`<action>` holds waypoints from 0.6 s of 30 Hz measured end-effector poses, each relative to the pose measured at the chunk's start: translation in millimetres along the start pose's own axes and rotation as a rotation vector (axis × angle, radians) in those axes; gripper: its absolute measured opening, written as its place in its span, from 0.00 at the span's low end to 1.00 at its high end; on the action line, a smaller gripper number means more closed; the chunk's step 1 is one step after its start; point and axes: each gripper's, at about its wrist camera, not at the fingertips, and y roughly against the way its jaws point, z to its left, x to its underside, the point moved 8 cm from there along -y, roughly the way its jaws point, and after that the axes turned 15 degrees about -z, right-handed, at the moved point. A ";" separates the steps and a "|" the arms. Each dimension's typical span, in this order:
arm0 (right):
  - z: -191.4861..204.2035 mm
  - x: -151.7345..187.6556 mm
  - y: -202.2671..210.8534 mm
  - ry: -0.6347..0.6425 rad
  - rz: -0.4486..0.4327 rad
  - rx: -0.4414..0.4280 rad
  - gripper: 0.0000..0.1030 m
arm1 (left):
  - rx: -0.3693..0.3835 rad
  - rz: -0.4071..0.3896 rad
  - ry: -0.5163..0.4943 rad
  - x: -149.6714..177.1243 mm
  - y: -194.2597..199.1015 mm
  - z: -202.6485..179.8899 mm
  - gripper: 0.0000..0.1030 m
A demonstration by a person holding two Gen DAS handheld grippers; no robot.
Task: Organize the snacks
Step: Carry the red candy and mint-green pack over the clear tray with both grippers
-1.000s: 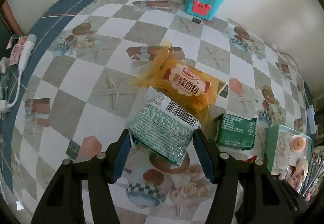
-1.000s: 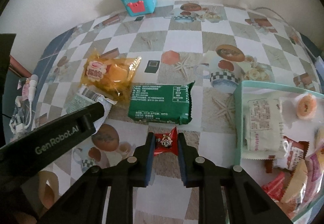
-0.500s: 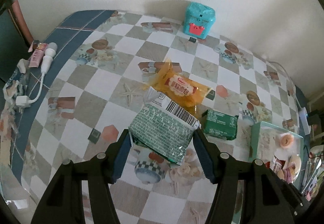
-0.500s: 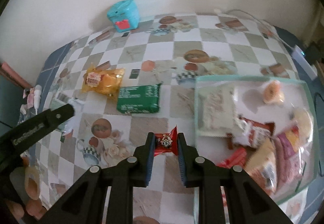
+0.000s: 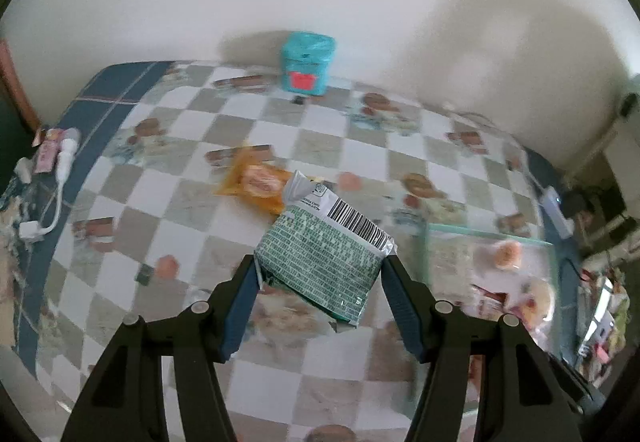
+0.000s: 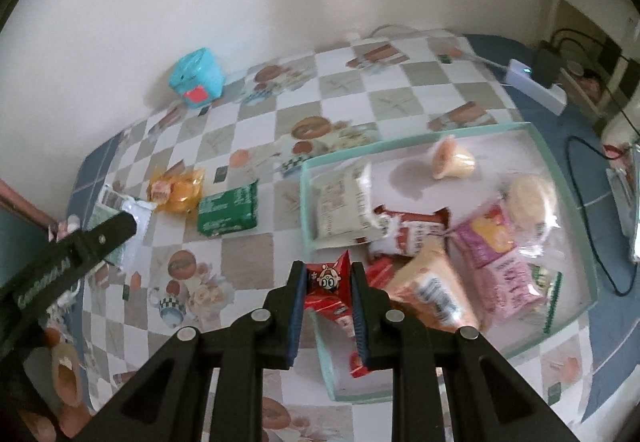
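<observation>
My left gripper [image 5: 320,270] is shut on a green and white snack packet [image 5: 324,246] and holds it above the table. It also shows at the left of the right wrist view [image 6: 120,220]. My right gripper [image 6: 328,274] is shut on a small red candy packet [image 6: 329,282], held above the near-left corner of the clear tray [image 6: 560,162]. The tray holds several snacks. On the table lie an orange bread packet [image 6: 176,190] and a dark green packet [image 6: 228,212]. The orange packet shows in the left wrist view [image 5: 256,182], and so does the tray [image 5: 480,234].
A teal box [image 5: 307,63] stands against the back wall; it also shows in the right wrist view [image 6: 196,78]. A white power strip [image 6: 536,86] with cables lies at the right edge. A white cable and small items [image 5: 56,158] lie at the left edge.
Both grippers rose and moved right with their packets. The right gripper went from beside the tray to over its near-left corner. The left view now takes in more wall and the tray.
</observation>
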 end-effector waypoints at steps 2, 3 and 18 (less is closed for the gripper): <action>-11.4 -3.8 1.9 -0.021 -0.007 0.016 0.22 | 0.026 -0.002 -0.010 0.7 2.6 -13.8 0.62; -17.6 -5.4 2.3 -0.032 -0.009 0.024 0.22 | 0.034 -0.004 -0.016 1.0 3.1 -18.7 0.62; -159.0 -19.3 6.7 -0.323 -0.014 0.168 0.22 | 0.182 0.052 -0.151 38.6 -0.4 -124.9 0.62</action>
